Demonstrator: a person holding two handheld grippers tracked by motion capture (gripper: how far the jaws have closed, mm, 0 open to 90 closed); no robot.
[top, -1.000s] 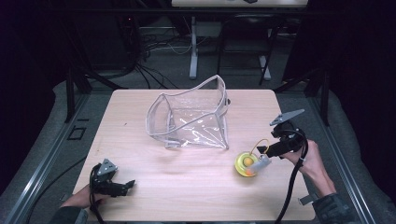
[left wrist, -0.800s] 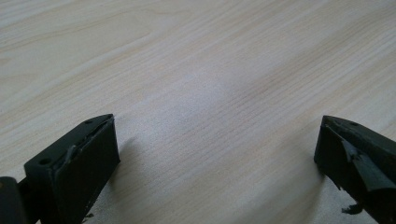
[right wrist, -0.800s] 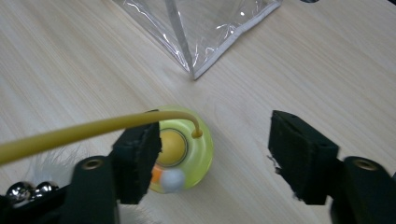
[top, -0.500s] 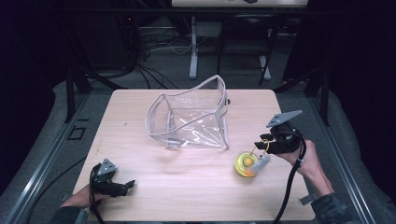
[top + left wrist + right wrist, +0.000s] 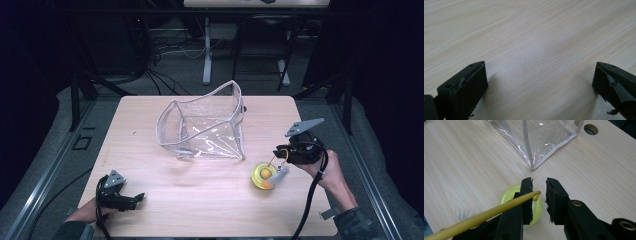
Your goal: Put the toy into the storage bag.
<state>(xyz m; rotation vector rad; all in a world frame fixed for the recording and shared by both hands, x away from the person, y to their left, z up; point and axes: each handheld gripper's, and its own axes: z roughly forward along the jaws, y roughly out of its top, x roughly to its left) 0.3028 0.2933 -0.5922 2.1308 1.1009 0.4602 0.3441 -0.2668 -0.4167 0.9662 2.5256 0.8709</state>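
The right gripper (image 5: 278, 161) is held by a hand (image 5: 327, 170) that comes in from the lower right of the high view, with the forearm angled toward the near right corner of the surface (image 5: 150, 125) and the jaws pointed down and to the left. Its jaws are seen a small way apart in the right gripper view, gripping nothing; a yellow stick (image 5: 499, 211) lies across the outside of one jaw, and whether it touches that jaw cannot be told. Just beneath and beyond the jaw tips sits the round yellow-green toy (image 5: 263, 175), on the right half of the surface, near the front right corner of the clear plastic bag (image 5: 205, 127) but apart from it. The bag stands open in the middle of the far half, its white-trimmed edge seen close ahead in the right gripper view. The left gripper (image 5: 135, 199) is held low at the near left corner of the surface, pointing to the right, with its jaws set wide apart over bare wood. Open wood lies between the two grippers along the near edge and to the left of the bag.
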